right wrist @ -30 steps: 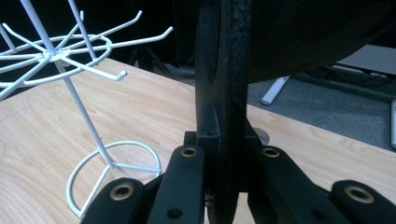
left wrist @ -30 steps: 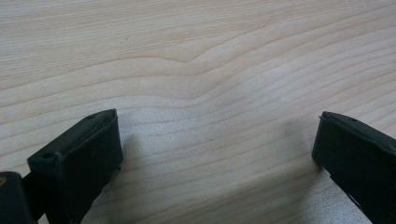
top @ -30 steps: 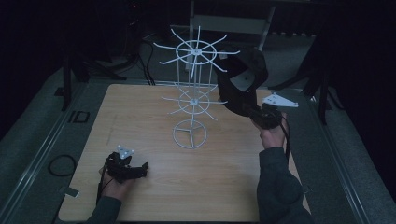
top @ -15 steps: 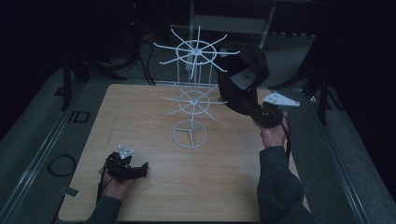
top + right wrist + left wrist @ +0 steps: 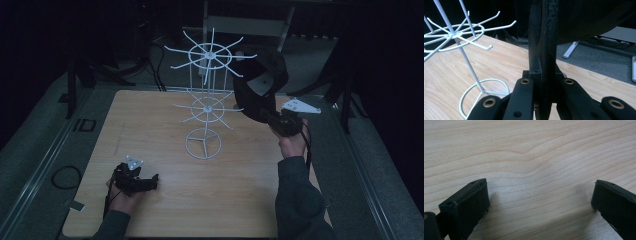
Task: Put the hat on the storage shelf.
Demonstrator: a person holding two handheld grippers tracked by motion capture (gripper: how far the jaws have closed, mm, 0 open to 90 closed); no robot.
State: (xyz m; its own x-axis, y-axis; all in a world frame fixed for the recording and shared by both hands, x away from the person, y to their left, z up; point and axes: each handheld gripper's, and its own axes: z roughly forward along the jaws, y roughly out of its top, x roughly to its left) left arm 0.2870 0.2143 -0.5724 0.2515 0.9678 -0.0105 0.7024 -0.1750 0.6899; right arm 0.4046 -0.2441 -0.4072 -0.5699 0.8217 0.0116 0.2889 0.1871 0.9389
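A white wire rack (image 5: 205,107) with two tiers of hooked arms stands upright on a ring base near the middle of the wooden table (image 5: 140,120). My right gripper (image 5: 267,117) is raised to the right of the rack and shut on the brim of a black cap (image 5: 262,82). The cap's crown hangs close to the ends of the upper arms. In the right gripper view the brim (image 5: 544,50) stands on edge between the pads of my right gripper (image 5: 542,75), with the rack (image 5: 461,32) to the left. My left gripper (image 5: 149,181) rests at the near left of the table. Its jaws (image 5: 540,195) are open over bare wood.
Dark floor surrounds the table past its edges. A cable loop (image 5: 65,176) lies on the floor at the left. A pale stand (image 5: 250,25) with white legs (image 5: 570,48) is behind the table. Bare wood lies between the rack's base and my left gripper.
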